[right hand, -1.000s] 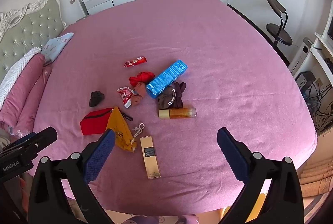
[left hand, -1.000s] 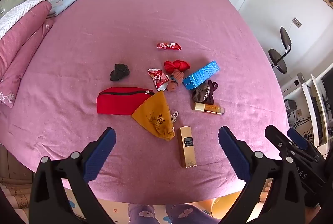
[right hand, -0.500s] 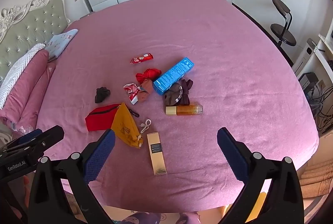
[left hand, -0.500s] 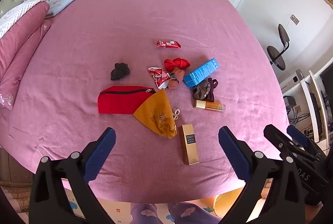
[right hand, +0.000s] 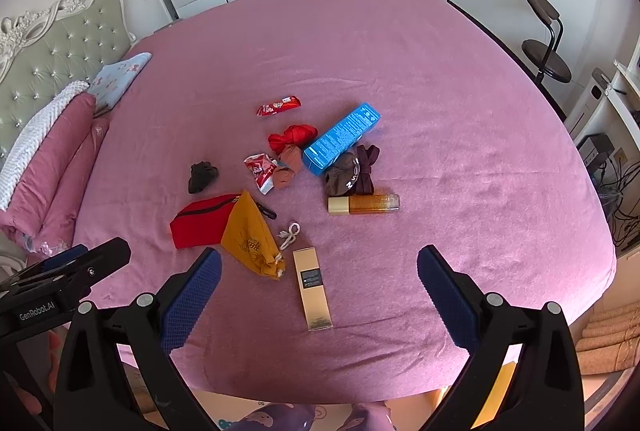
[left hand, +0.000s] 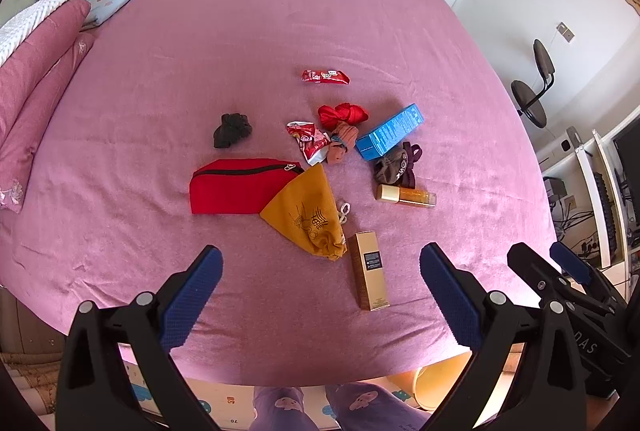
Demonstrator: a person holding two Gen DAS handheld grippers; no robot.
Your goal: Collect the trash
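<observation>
Both grippers have drawn slightly closer to the pink bed (left hand: 280,31) over the last second, and the clutter now sits a little lower and larger in each frame. The left gripper (left hand: 320,277) hangs over the near edge with its 2 blue-padded jaws spread wide and nothing between them; the right gripper (right hand: 318,277) is likewise released and empty. Just ahead of the jaws, low centre of the left view, lies a gold box (left hand: 368,275), touching the tied end of a mustard drawstring bag (left hand: 306,217), which overlaps a red zip pouch (left hand: 232,185). Toward the middle of the frame a crumpled red-and-white wrapper (left hand: 308,143) rests against a brown sock (left hand: 342,143), with a red cloth bundle (left hand: 342,114) just above. To the right sit a blue carton (left hand: 390,131), a dark sock pair (left hand: 396,167) and an amber bottle (left hand: 406,195). A black sock (left hand: 232,130) lies apart on the left, and a red snack wrapper (left hand: 325,76) lies alone above the cluster
</observation>
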